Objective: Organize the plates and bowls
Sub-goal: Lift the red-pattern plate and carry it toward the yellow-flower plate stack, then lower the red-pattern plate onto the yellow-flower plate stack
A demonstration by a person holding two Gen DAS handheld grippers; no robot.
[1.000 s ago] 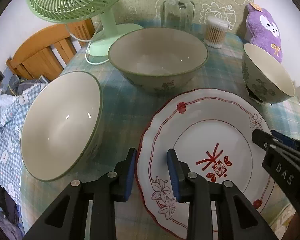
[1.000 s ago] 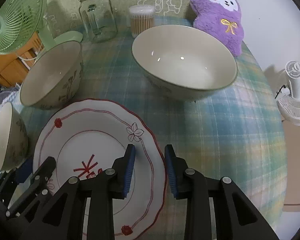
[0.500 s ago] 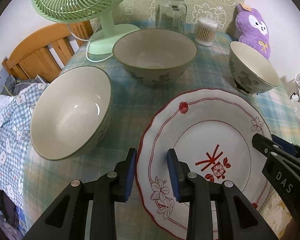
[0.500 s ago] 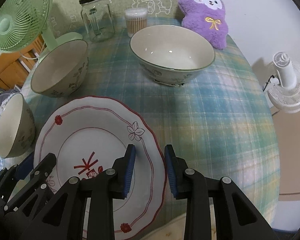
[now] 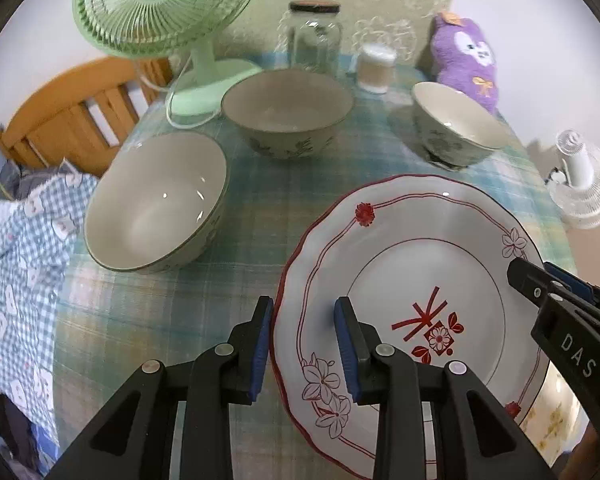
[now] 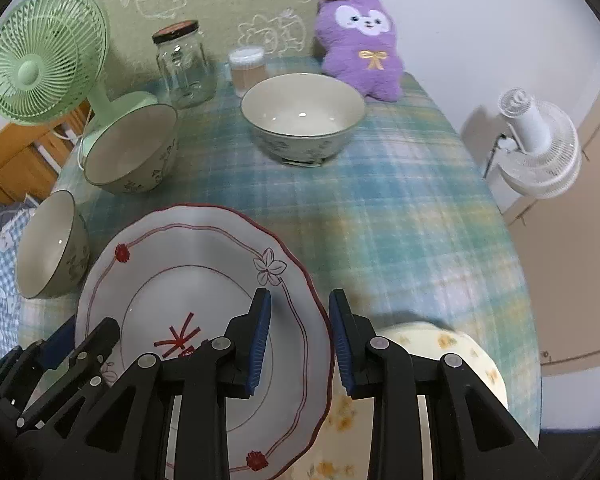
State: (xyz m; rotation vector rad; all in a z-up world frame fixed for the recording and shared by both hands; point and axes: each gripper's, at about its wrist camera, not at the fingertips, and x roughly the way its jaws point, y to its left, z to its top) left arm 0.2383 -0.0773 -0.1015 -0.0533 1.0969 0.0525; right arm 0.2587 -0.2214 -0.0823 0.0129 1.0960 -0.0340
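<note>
A white plate [image 5: 420, 264] with red flowers and a wavy red rim hangs over the checked tablecloth, held from both sides. My left gripper [image 5: 304, 312] is shut on its left rim. My right gripper [image 6: 298, 304] is shut on its right rim and shows at the right edge of the left wrist view [image 5: 540, 288]. Under the plate's near side lies a cream plate with yellow flowers [image 6: 440, 344]. Three floral bowls stand on the cloth: one at the left [image 5: 156, 204], one behind the middle [image 5: 286, 108], one at the back right [image 5: 456, 124].
Along the back stand a green fan [image 5: 164, 4], a glass jar [image 5: 316, 36], a tub of cotton swabs [image 5: 374, 68] and a purple plush toy [image 5: 466, 60]. A white fan [image 6: 536, 140] stands off the table's right edge. A wooden chair [image 5: 60, 116] with checked fabric is at the left.
Both grippers have risen and drawn back with the plate held between them. The bowls look smaller and farther away. The cream floral plate has come into view under the lifted plate.
</note>
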